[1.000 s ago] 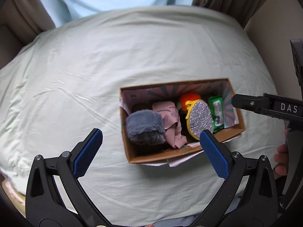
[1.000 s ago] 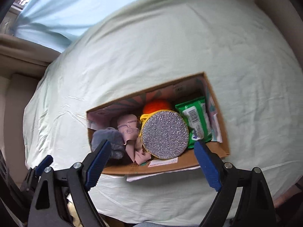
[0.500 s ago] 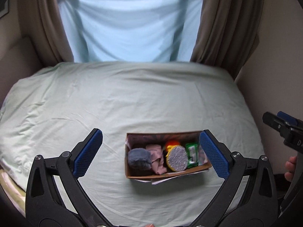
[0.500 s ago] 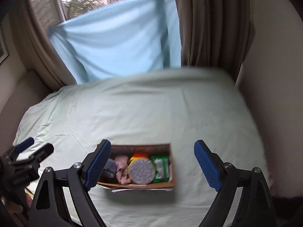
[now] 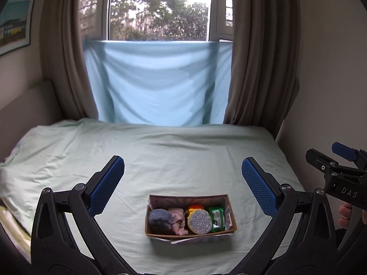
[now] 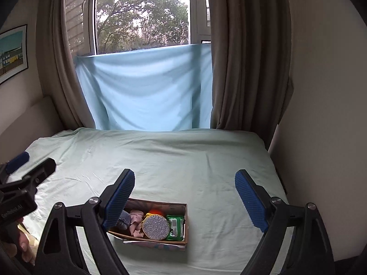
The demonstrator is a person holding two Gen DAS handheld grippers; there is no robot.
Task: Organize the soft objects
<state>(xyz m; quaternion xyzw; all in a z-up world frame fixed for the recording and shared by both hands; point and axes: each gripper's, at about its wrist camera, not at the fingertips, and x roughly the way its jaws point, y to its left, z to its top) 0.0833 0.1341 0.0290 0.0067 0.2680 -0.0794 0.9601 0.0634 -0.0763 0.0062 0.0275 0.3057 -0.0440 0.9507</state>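
Observation:
A cardboard box (image 5: 160, 233) sits near the front edge of the bed. It holds a grey fluffy item (image 5: 160, 218), a pink cloth (image 5: 177, 220), an orange item (image 5: 195, 207), a round silver sponge (image 5: 199, 222) and a green packet (image 5: 217, 218). The box also shows in the right wrist view (image 6: 185, 224), its left end hidden by a finger. My left gripper (image 5: 183, 184) is open and empty, raised well above and behind the box. My right gripper (image 6: 183, 197) is open and empty, also raised back from the box.
The bed (image 5: 174, 158) has a pale green sheet. A light blue cloth (image 5: 156, 82) hangs over the window between brown curtains (image 5: 259, 52). A wall (image 6: 325, 91) runs along the bed's right side. A headboard (image 5: 27, 105) stands at the left.
Both grippers have pulled up and back from the box and tilted up; the box now looks small and low, and the window has come into view. Both stay open.

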